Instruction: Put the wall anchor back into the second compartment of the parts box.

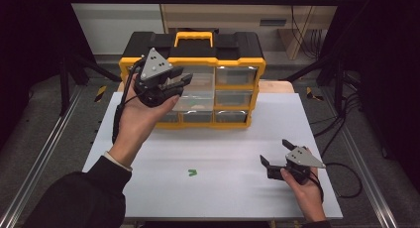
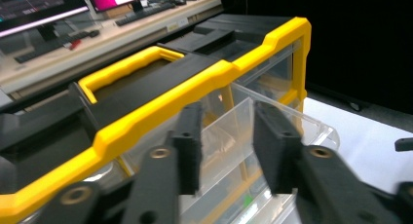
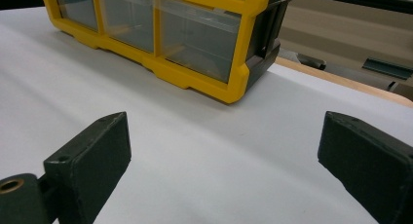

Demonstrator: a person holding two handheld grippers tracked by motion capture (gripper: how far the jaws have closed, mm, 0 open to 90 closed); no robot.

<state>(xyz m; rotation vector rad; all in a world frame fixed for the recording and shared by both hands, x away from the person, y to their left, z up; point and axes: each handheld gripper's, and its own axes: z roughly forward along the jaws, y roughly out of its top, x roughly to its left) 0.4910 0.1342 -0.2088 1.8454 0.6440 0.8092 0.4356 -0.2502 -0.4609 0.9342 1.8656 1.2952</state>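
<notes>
1. The right gripper (image 1: 275, 153) rests near the table's (image 1: 233, 188) front right corner, jaws wide apart and holding nothing.
2. A small green piece (image 1: 192, 172) lies near the front edge; its shape is hard to make out.
3. The left gripper (image 1: 179, 83) is raised at the yellow-and-black drawer box (image 1: 237, 64) by the far edge, jaws partly open around a pulled-out clear drawer (image 2: 272, 118), not pressing on it.

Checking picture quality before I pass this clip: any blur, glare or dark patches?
High view: surroundings very dark, white table evenly lit. Left gripper view: near black tongs soft, clear plastic drawer slightly blurred. Right gripper view: sharp, yellow-framed organiser box clear, no glare.
</notes>
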